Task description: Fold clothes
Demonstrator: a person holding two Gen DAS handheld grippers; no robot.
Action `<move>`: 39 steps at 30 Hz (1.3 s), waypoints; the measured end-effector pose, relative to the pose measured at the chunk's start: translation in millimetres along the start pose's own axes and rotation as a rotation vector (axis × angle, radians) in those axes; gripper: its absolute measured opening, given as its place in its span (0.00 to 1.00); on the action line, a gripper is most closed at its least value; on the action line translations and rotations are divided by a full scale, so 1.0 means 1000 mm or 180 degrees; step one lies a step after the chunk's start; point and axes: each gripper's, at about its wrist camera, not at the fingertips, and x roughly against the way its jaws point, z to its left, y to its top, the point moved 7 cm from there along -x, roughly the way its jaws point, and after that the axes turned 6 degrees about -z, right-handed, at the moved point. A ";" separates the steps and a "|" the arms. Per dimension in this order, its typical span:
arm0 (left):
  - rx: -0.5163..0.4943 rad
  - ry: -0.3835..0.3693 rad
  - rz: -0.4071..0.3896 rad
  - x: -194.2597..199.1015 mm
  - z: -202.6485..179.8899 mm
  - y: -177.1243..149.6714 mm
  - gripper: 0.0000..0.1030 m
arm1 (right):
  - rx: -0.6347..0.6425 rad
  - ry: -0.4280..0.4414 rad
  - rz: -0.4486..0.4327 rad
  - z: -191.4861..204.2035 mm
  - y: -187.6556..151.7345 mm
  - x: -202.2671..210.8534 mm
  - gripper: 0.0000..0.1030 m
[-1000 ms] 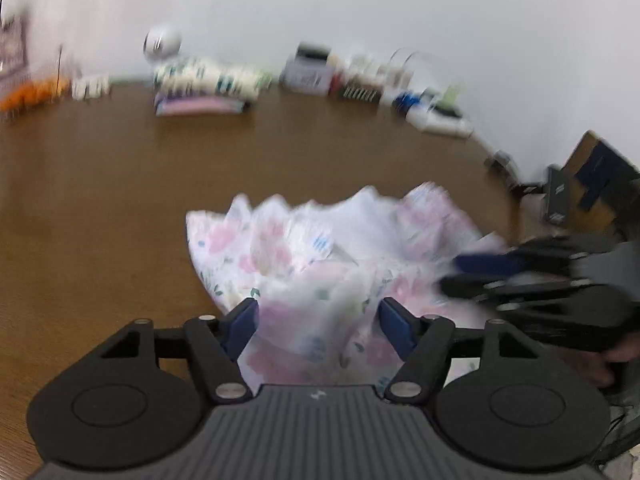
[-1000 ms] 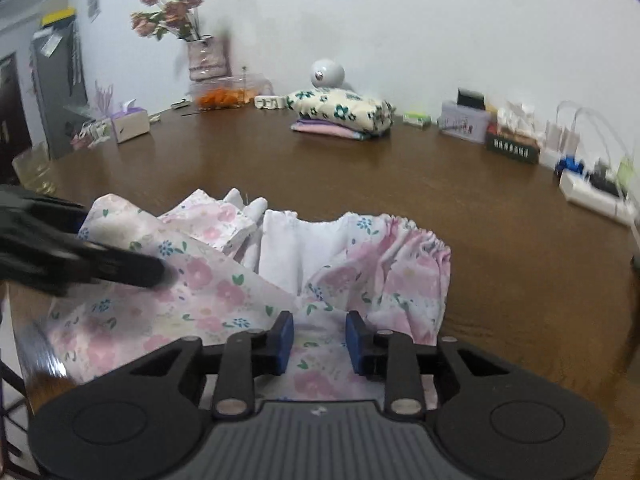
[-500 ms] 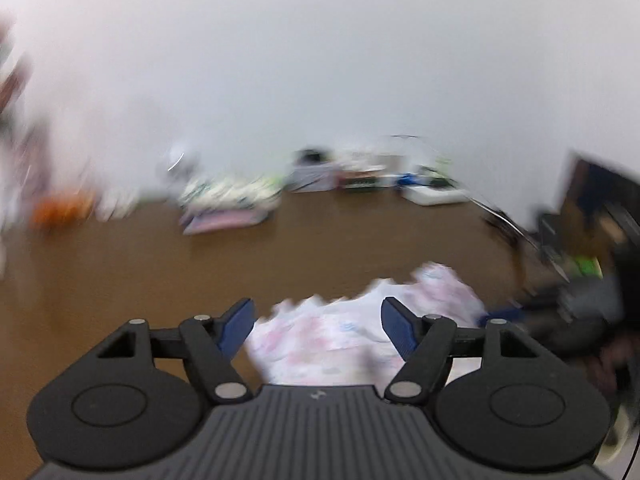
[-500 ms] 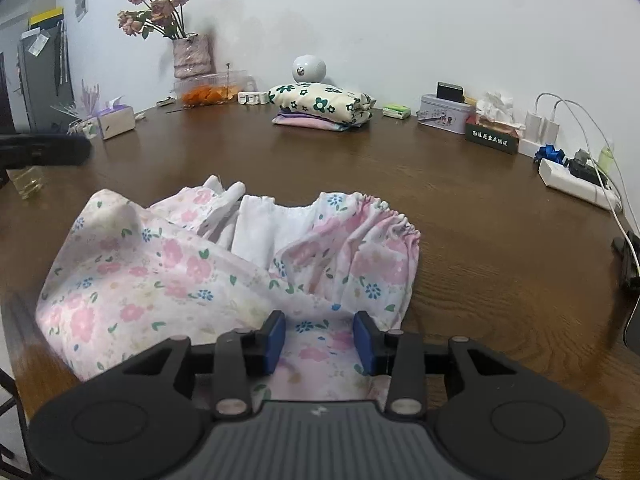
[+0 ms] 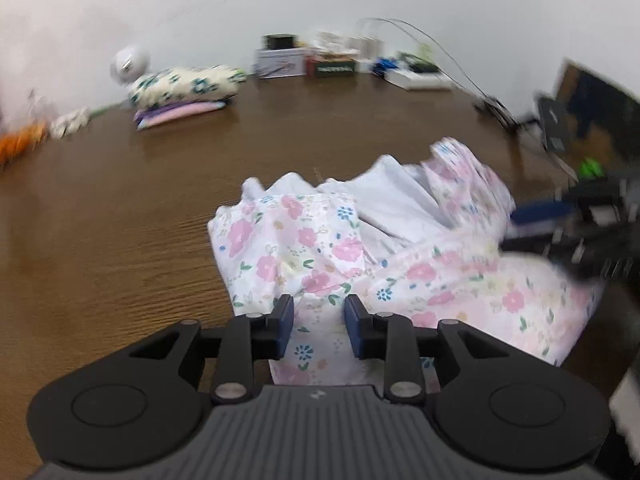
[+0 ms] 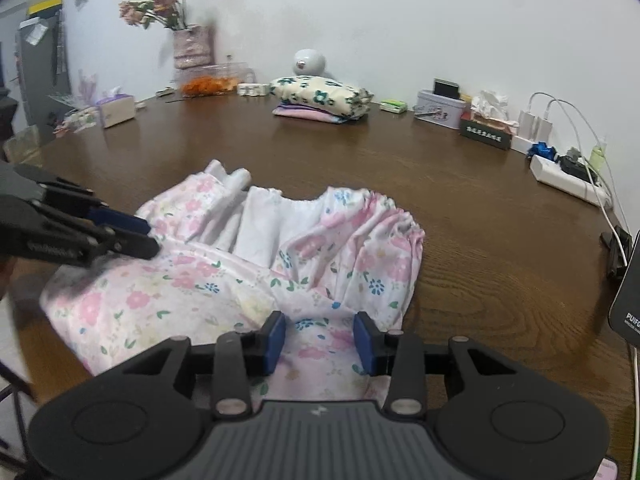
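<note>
A crumpled white garment with pink flowers [image 5: 320,240] [image 6: 200,280] lies on the brown wooden table [image 5: 100,240] [image 6: 480,220], its white lining showing in the middle. My left gripper [image 5: 318,320] is low over the garment's near left part. Its jaws are closing, cloth lies between them, and the blue pads still stand apart from it. In the right wrist view the left gripper [image 6: 148,236] comes in from the left at the cloth's edge. My right gripper [image 6: 320,338] is open over the garment's near right edge, with cloth under the gap. The left wrist view shows it blurred [image 5: 512,232].
A folded stack of clothes [image 6: 320,100] [image 5: 184,92] sits at the table's back. Beside it are a tin box [image 6: 438,110], a power strip with cables [image 6: 568,176], a tissue box [image 6: 116,108] and a flower vase [image 6: 192,52]. A black device [image 6: 626,300] stands at the right edge.
My left gripper swung up off the garment, then came back down over it with its jaws much narrower. The right gripper's jaws widened a little and it drew back slightly.
</note>
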 end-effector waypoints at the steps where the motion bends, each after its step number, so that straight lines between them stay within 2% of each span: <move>1: -0.0106 -0.0043 -0.0017 0.002 -0.004 -0.001 0.39 | 0.0079 0.0129 -0.0131 0.004 0.003 0.012 0.37; 2: -0.0189 -0.0077 -0.0036 0.004 -0.007 -0.001 0.43 | 0.0215 0.0325 -0.0296 0.010 0.006 0.027 0.41; 4: -0.0200 -0.0162 -0.0043 0.002 -0.010 -0.001 0.44 | 0.0515 0.0677 -0.0379 0.026 0.006 0.038 0.70; 5: -0.0173 -0.0250 -0.0022 0.000 -0.011 0.000 0.44 | 0.0645 0.0794 -0.0347 0.033 0.004 0.037 0.71; 7: -0.0146 -0.0386 0.0014 -0.001 -0.009 -0.001 0.45 | 0.0571 0.0783 -0.0144 0.033 -0.003 0.018 0.67; 11: -0.0191 -0.0473 0.0048 0.008 -0.007 -0.008 0.49 | -0.0136 0.0991 0.0095 0.019 -0.014 0.000 0.67; 12: -0.0224 -0.0463 0.0053 0.011 -0.007 -0.009 0.58 | -0.0192 0.1030 0.0102 0.020 -0.017 0.003 0.67; 14: -0.0431 -0.0149 -0.0044 0.022 -0.007 -0.009 0.77 | -0.0245 0.1046 0.0124 0.024 -0.020 0.007 0.67; 16: -0.0726 0.0110 -0.0274 0.047 -0.013 -0.006 0.80 | -0.0323 0.1005 0.0173 0.024 -0.019 0.007 0.67; 18: -0.1044 0.0011 -0.0509 0.074 -0.032 -0.011 1.00 | -0.0476 0.1011 0.0220 0.022 -0.018 0.008 0.67; 21: -0.1529 -0.0198 -0.0852 0.114 -0.064 -0.022 1.00 | -0.0671 0.1112 0.0259 0.021 -0.022 0.012 0.70; 24: -0.2313 -0.0330 -0.0931 0.121 -0.100 -0.055 1.00 | -0.0732 0.1223 0.0242 0.024 -0.028 0.018 0.71; 26: -0.2770 -0.0285 -0.0903 0.109 -0.111 -0.077 1.00 | -0.0737 0.1280 0.0235 0.027 -0.032 0.024 0.71; 30: -0.3380 -0.0088 -0.0782 0.084 -0.113 -0.105 1.00 | -0.0574 0.1323 0.0194 0.036 -0.042 0.036 0.72; 33: -0.3528 0.0003 -0.0800 0.075 -0.107 -0.109 1.00 | -0.0490 0.1349 0.0160 0.041 -0.048 0.045 0.72; 35: -0.3532 -0.0035 -0.0683 0.071 -0.104 -0.112 0.99 | -0.0455 0.1388 0.0140 0.044 -0.051 0.049 0.72; 38: -0.3509 -0.0121 -0.0465 0.067 -0.098 -0.117 0.77 | -0.0339 0.1486 0.0125 0.049 -0.056 0.056 0.74; 39: -0.3478 -0.0173 -0.0410 0.068 -0.098 -0.117 0.76 | -0.0282 0.1525 0.0129 0.051 -0.058 0.059 0.74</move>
